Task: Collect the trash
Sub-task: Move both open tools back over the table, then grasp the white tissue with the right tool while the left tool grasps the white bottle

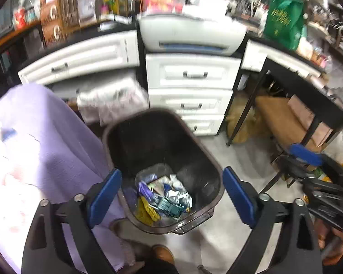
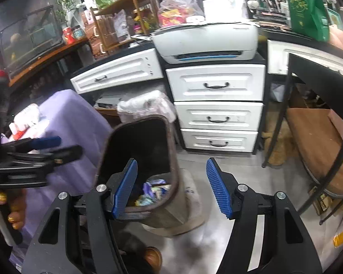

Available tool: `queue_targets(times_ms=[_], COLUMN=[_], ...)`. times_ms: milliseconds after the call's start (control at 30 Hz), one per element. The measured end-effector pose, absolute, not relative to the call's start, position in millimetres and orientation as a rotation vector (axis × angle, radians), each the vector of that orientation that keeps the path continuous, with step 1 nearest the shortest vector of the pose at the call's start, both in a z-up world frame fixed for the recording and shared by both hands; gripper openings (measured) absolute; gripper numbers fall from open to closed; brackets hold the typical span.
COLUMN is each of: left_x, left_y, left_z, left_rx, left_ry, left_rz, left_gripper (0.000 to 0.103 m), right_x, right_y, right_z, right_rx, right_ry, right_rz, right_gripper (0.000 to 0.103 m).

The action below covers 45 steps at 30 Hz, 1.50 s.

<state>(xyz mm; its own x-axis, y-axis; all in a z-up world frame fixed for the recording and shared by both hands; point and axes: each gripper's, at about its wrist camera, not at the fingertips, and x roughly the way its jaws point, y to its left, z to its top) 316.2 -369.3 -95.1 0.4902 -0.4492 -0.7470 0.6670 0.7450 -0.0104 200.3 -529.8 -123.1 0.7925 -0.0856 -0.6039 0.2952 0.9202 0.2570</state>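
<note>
Left gripper [image 1: 171, 196]: we see its two blue pads spread wide above the bin, with nothing between them; only the bin's opening shows in the gap.
Right gripper [image 2: 171, 189]: we see it part open. Its left pad sits just inside the bin's near rim and its right pad stands outside the bin wall. Whether the pads press on the rim we cannot tell.
Shoe [image 1: 163, 254]: a brown toe shows at the bottom, on the floor just in front of the bin.
Trash bin [image 1: 213, 178]: a dark, roughly rectangular bin standing on the pale floor [image 1: 240, 159], mouth up. In the left wrist view the long axis of its mouth runs from near to far, toward the drawers.
Trash [image 1: 164, 196]: crumpled wrappers in purple, silver, yellow and green lie on the bottom of the bin, at its near end.
Purple cloth [image 1: 57, 141]: it covers something just left of the bin and touches the bin's left side.
Hand [image 2: 9, 207]: in the right wrist view, fingers with gold nails hold the handle of the left gripper, at the left edge.
White drawers [image 1: 192, 91]: three stacked, behind the bin's far end.
Printer [image 1: 192, 34]: it rests on the dark worktop above the drawers.
Green bag [image 1: 283, 16]: it stands on the worktop, toward its right end.
</note>
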Motion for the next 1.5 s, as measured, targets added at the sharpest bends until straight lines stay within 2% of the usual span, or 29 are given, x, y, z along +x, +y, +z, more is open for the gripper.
queue_targets(times_ms=[300,767,967,1500], left_x=[316.7,353.3,376.6,408.2], left_y=[-295.7,-146.0,-92.4,-58.3], left_z=[-37.8,-20.2,-17.8,-24.2], left_rx=[0.230,0.216,0.187,0.180], left_ry=[0.720,0.710,0.763,0.803], left_rz=[-0.668,-0.389,-0.310,-0.287], left_gripper=[0.095,0.097,0.097,0.097], right_x=[245.4,353.6,413.6,532.4], right_y=[-459.8,-318.4,-267.0,-194.1], right_z=[-90.1,-48.1,-37.8,-51.3], right_rx=[0.278,0.136,0.019,-0.198], right_ry=[0.614,0.664,0.724,0.824], right_rz=[0.023,0.423,0.475,0.460], right_gripper=[0.063,0.065,0.065,0.065])
